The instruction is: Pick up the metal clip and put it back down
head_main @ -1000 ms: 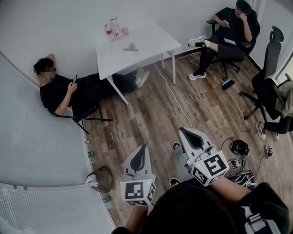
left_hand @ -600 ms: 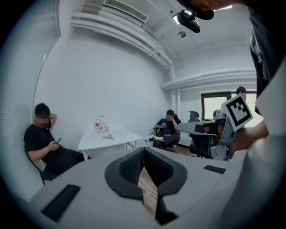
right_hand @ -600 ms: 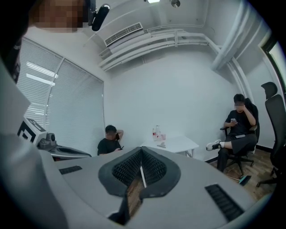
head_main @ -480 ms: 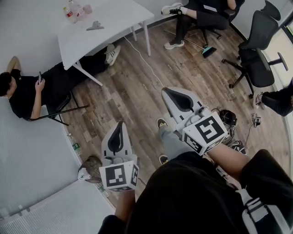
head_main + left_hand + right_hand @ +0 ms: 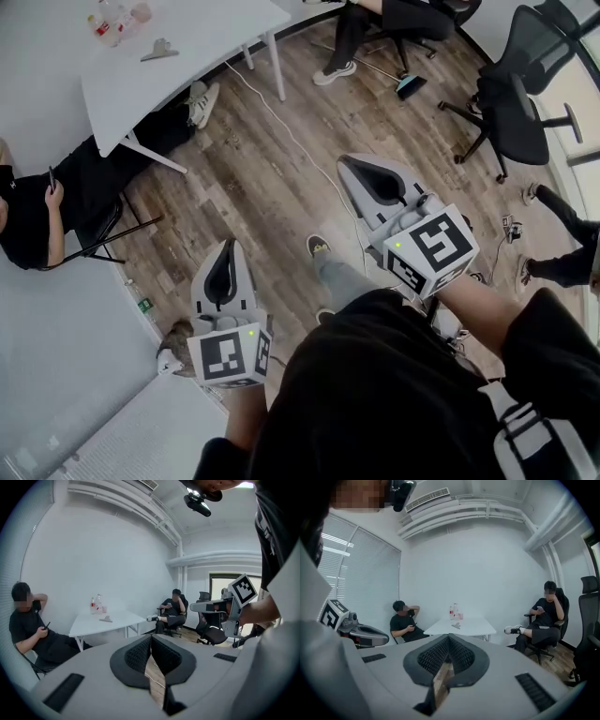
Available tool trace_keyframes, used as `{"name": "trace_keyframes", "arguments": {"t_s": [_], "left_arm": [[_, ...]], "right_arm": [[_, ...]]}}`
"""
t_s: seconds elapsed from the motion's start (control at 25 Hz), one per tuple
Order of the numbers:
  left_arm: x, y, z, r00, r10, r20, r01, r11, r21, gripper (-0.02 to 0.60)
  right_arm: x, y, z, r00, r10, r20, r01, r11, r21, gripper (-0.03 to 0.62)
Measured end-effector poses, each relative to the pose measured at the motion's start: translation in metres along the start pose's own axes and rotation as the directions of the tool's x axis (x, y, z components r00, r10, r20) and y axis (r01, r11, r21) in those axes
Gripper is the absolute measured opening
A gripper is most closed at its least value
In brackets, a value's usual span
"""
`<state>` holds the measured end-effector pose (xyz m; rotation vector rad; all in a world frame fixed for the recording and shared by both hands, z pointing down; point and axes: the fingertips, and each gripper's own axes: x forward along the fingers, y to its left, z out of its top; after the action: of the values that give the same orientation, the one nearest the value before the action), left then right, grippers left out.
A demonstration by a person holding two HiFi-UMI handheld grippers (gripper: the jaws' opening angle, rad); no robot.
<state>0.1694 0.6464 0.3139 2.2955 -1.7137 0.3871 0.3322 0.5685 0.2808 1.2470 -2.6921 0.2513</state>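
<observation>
Even, soft indoor light — faint shadows; both gripper views bulge fisheye-style, edges darkly vignetted.

Head camera sat high on the wearer and looked steeply down: floor (image 5: 234, 187) filling the middle, left gripper (image 5: 225, 248) and right gripper (image 5: 352, 167) close beneath it, table (image 5: 192, 70) far off at top left. Left gripper camera rode right behind its own jaws, facing almost level across the room, table small and well away, left of centre, right gripper poking in at the right edge. Right gripper camera, same setup, faced the table near dead centre, again from afar, left gripper at its left edge. All three views shared the table; both gripper views also shared the person by the wall (image 5: 404, 620) and the person in the chair (image 5: 546, 616)
</observation>
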Motion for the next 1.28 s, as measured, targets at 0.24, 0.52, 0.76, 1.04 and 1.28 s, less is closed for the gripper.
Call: {"name": "trace_keyframes", "arguments": {"t_s": [0.24,0.52,0.76,1.04,1.28], "left_arm": [[0.033,0.008,0.015,1.0,0.007,-0.013,-0.007,1.0,-0.001,0.023],[0.068,0.027,0.03,0.999,0.03,-0.03,-0.03,1.0,0.0,0.023],[0.093,0.042,0.039,0.997,0.064,-0.047,-0.063,0.998,0.006,0.023],[0.119,0.051,0.05,0.995,0.089,-0.043,-0.088,0.996,0.009,0.023],[0.118,0.062,0.054,0.991,0.126,-0.036,-0.126,0.992,0.008,0.022]], "right_arm": [[0.028,-0.027,0.013,1.0,0.001,0.003,-0.001,1.0,0.016,0.017],[0.069,-0.047,0.02,0.999,0.035,-0.007,-0.035,0.999,0.027,0.017],[0.1,-0.063,0.024,0.998,0.064,-0.017,-0.063,0.997,0.034,0.017],[0.126,-0.075,0.034,0.993,0.118,0.005,-0.118,0.992,0.04,0.017],[0.133,-0.074,0.042,0.99,0.139,0.034,-0.141,0.989,0.047,0.017]]}}
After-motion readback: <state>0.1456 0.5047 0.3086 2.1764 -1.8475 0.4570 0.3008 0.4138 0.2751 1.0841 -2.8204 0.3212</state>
